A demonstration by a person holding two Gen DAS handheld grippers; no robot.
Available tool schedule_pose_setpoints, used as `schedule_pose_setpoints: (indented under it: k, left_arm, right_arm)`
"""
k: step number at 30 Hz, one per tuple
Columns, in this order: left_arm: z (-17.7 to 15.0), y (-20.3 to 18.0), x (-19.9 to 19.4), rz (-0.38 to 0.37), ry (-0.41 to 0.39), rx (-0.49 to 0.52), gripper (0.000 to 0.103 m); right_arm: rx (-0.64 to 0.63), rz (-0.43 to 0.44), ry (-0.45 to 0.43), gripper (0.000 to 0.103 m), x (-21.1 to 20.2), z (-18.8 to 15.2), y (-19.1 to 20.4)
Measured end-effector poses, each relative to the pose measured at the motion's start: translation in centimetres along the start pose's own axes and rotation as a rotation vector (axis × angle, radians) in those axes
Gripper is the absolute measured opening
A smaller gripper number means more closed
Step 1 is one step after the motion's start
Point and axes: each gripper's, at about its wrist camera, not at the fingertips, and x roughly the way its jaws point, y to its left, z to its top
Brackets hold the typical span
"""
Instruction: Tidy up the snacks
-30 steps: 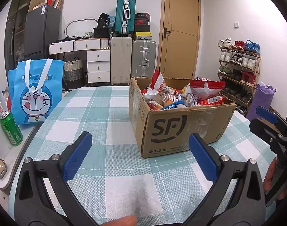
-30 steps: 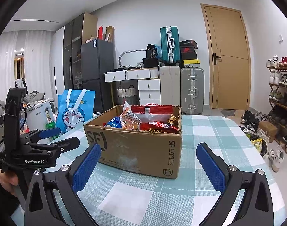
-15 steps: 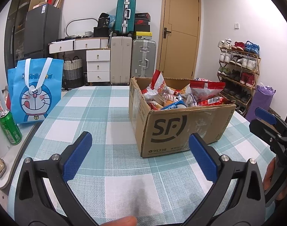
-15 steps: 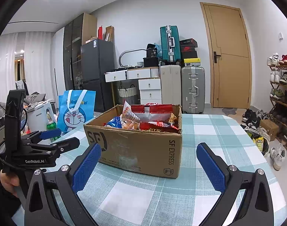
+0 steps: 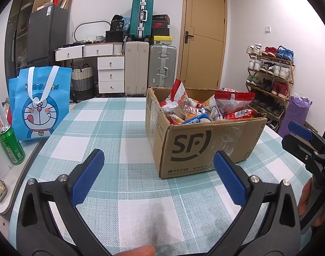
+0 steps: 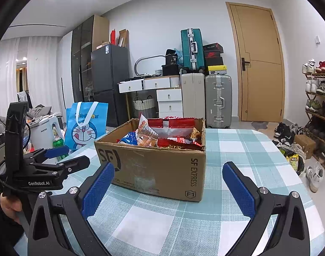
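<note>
A brown SF cardboard box [image 5: 207,147] stands open on the checked table [image 5: 119,132], full of snack packets [image 5: 207,108], mostly red, with a blue one. It also shows in the right wrist view [image 6: 153,166]. My left gripper [image 5: 158,166] is open and empty, a short way in front of the box's near left corner. My right gripper [image 6: 168,179] is open and empty, in front of the box's other side. Each gripper shows in the other's view, the right one [image 5: 305,140] and the left one [image 6: 62,157].
A blue Doraemon tote bag [image 5: 38,104] stands at the table's left edge, with a green can [image 5: 12,147] and a white kettle [image 6: 45,132] beside it. Suitcases [image 5: 141,64], drawers, a fridge and a shoe rack [image 5: 271,76] line the room behind.
Both grippers have stayed open and almost still; the right wrist view has shifted slightly nearer the box.
</note>
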Motion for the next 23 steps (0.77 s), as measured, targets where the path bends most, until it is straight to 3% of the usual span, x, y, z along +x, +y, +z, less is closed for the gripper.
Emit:
schedule_pose_setpoints:
  k: [23]
  left_arm:
    - [0.11,0.42,-0.3,0.009,0.0,-0.015,0.102]
  right_arm:
    - [0.003,0.002,0.003,0.103,0.13,-0.03,0.31]
